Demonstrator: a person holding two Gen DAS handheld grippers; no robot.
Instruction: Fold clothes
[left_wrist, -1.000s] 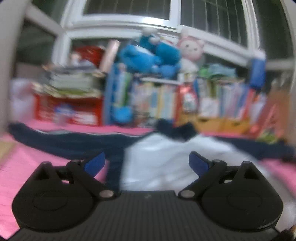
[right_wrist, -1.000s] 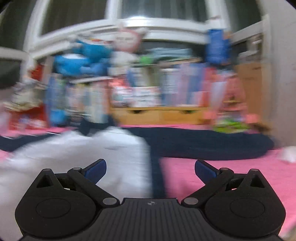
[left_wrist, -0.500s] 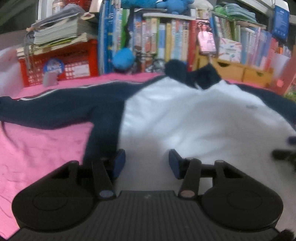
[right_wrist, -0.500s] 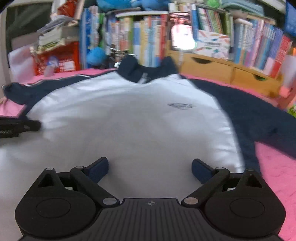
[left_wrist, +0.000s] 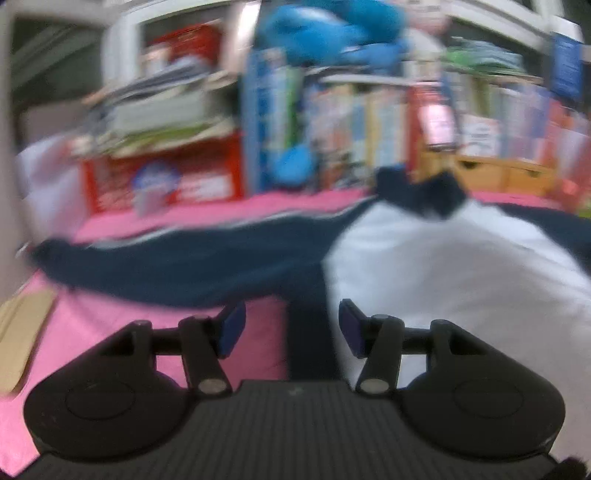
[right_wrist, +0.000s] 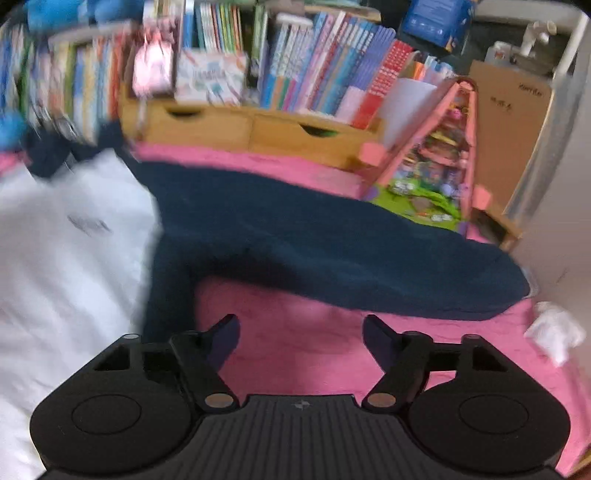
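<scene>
A pink blanket (right_wrist: 317, 343) covers the surface, with a white-and-navy sweatshirt (left_wrist: 443, 266) spread flat across it, collar toward the far bookshelf (right_wrist: 295, 66), navy sleeves stretched left and right. The left gripper (left_wrist: 291, 328) is partly open over the sweatshirt's navy side seam, gripping nothing. The right gripper (right_wrist: 301, 336) is wider open above bare blanket, near the right sleeve (right_wrist: 332, 251), empty.
</scene>
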